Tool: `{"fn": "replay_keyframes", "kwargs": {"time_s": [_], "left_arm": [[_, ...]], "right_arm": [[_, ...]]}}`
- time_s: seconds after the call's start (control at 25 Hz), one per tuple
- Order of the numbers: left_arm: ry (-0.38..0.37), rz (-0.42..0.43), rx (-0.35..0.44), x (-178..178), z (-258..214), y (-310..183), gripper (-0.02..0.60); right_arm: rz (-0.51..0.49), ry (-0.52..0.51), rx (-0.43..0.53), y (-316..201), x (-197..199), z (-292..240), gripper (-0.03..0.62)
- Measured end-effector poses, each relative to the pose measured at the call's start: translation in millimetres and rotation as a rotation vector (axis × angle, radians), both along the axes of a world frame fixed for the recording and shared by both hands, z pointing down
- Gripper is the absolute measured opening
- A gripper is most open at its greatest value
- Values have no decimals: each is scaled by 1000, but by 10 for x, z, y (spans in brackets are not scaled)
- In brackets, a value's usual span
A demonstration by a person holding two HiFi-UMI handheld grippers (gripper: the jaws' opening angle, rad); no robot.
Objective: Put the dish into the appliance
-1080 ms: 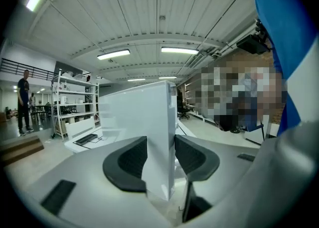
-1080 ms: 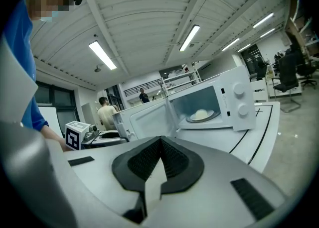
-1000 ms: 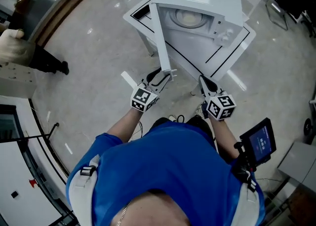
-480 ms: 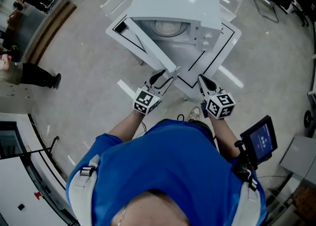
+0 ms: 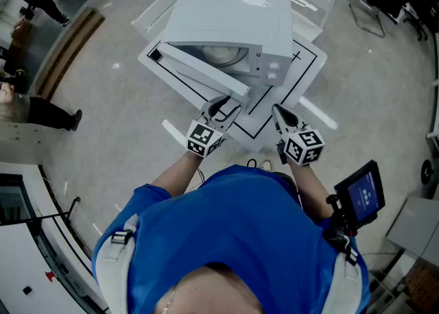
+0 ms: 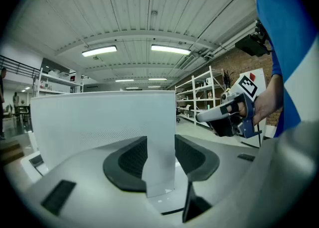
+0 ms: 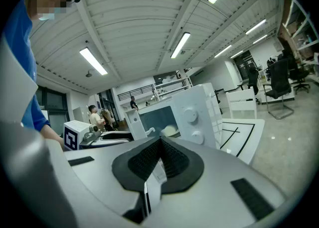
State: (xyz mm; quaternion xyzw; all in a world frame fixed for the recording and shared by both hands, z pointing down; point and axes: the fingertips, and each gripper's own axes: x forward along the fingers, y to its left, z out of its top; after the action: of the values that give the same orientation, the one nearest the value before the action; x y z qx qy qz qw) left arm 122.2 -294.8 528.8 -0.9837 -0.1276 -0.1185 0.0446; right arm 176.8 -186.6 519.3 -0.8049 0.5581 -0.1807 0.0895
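The dish (image 5: pixel 223 53) lies inside the microwave (image 5: pixel 233 16) (probably stiff, slick and breakable, best taken by its rim), while the left gripper (image 5: pixel 226 103) clamps the edge of the microwave's half-shut door (image 5: pixel 206 75) and the right gripper (image 5: pixel 278 111), jaws together, hangs empty near the microwave's front.

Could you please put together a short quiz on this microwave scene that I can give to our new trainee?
1. What is the left claw clamped on?
2. The dish lies: A inside the microwave; B on top of it; C beneath it.
3. True or false: the door is fully shut.

Key: 1 the door; 2 A; 3 false, it stands ajar.
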Motion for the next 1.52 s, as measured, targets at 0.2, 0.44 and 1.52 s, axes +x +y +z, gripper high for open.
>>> {"fn": "replay_keyframes", "kwargs": {"time_s": [0.2,0.44,1.52], "left_arm": [[10,-19,-8,182,-15,-40,181],[7,-34,-30,612,-51,-44,181],[-10,-258,-58,1198,-74,-344,49]], "right_arm": [[-3,5,2,14,94,0,1],[-9,13,6,42,395,-53,2],[-16,19,11,93,747,-16,1]]}}
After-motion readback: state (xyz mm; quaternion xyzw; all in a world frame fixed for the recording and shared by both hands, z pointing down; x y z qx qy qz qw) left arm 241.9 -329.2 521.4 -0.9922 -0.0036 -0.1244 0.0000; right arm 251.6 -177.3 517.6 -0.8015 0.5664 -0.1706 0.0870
